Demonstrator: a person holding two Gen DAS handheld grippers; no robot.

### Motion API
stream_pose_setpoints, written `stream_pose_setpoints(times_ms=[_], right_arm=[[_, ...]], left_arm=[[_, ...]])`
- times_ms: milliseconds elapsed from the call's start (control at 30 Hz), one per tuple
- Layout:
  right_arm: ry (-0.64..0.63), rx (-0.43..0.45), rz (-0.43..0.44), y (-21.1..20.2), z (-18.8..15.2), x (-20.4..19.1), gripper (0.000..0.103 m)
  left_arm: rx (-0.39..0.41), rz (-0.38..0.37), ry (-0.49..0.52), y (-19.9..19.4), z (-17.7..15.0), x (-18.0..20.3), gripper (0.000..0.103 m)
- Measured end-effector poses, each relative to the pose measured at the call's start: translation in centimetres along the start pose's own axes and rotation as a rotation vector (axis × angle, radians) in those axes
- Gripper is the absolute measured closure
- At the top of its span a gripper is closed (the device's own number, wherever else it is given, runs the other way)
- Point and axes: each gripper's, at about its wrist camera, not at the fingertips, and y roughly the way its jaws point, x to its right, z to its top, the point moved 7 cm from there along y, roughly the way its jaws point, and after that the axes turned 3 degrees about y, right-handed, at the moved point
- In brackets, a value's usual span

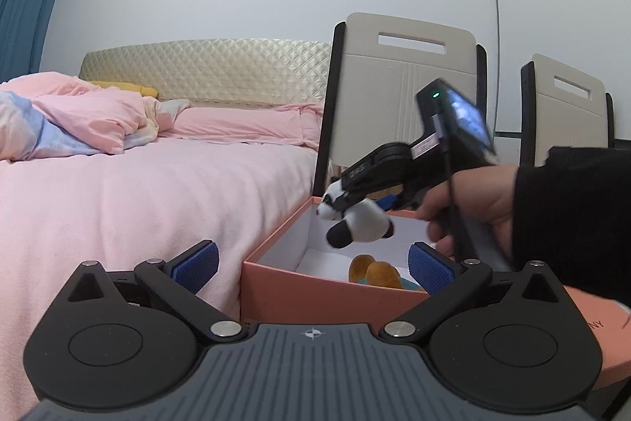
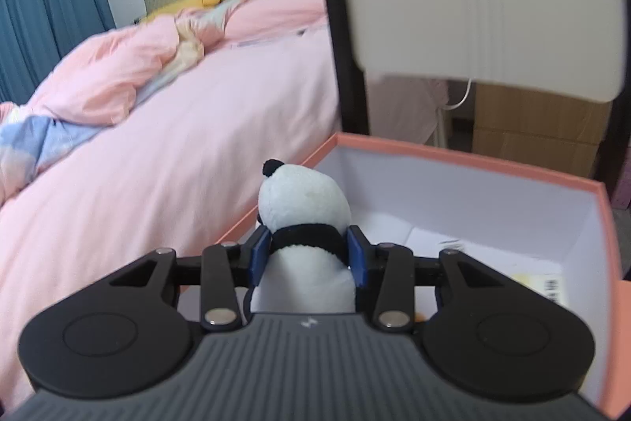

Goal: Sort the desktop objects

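An open salmon-pink box (image 1: 315, 292) with a white inside stands in front of me; it also shows in the right wrist view (image 2: 465, 154). My right gripper (image 2: 308, 255) is shut on a small plush panda (image 2: 305, 208) around its black middle and holds it above the box. In the left wrist view the panda (image 1: 357, 221) hangs over the box's opening. A brown and teal plush toy (image 1: 376, 273) lies inside the box. My left gripper (image 1: 313, 267) is open and empty, just in front of the box's near wall.
A bed with pink bedding (image 1: 138, 192) lies to the left of the box. Two chairs with beige backs (image 1: 406, 85) (image 1: 568, 105) stand behind the box. A cardboard box (image 2: 540, 125) sits behind the chair. A paper slip (image 2: 552, 285) lies in the pink box.
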Motion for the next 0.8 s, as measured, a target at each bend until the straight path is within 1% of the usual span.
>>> stream_pose_setpoints(times_ms=[167,233,267,300,433,633,700,800], right_arm=[[0.011,-0.037,-0.021,1.1,-0.8,-0.1,0.057],[0.015,-0.023,-0.023,0.6,-0.8,0.1,0.051],[0.017,-0.010,-0.025,0.2,-0.6,0.2,0.045],[0.018,0.002,-0.027,-0.3,-0.4,0.3,0.040],[0.012,0.036,-0.046,-2.7,0.5,0.4,0.038],[0.005,0.096,-0.089,-7.7,1.4,1.1,0.027],[0.002,0.123,-0.106,-9.6,1.5,1.5,0.015],[-0.003,0.170,-0.139,-12.4,1.4,2.3,0.007]], left_arm=[[-0.001,-0.007,0.004,-0.2,0.0,0.0,0.000],[-0.002,-0.009,0.008,-0.2,-0.1,0.2,0.000],[-0.002,-0.011,0.010,-0.2,-0.1,0.3,0.000],[-0.003,-0.013,0.012,-0.2,-0.1,0.4,0.000],[-0.003,-0.027,0.034,-0.4,-0.3,1.2,0.000],[0.003,-0.045,0.049,-0.9,-0.5,2.0,0.000],[0.005,-0.051,0.057,-1.1,-0.6,2.3,0.000],[0.007,-0.058,0.073,-1.2,-0.8,2.8,0.000]])
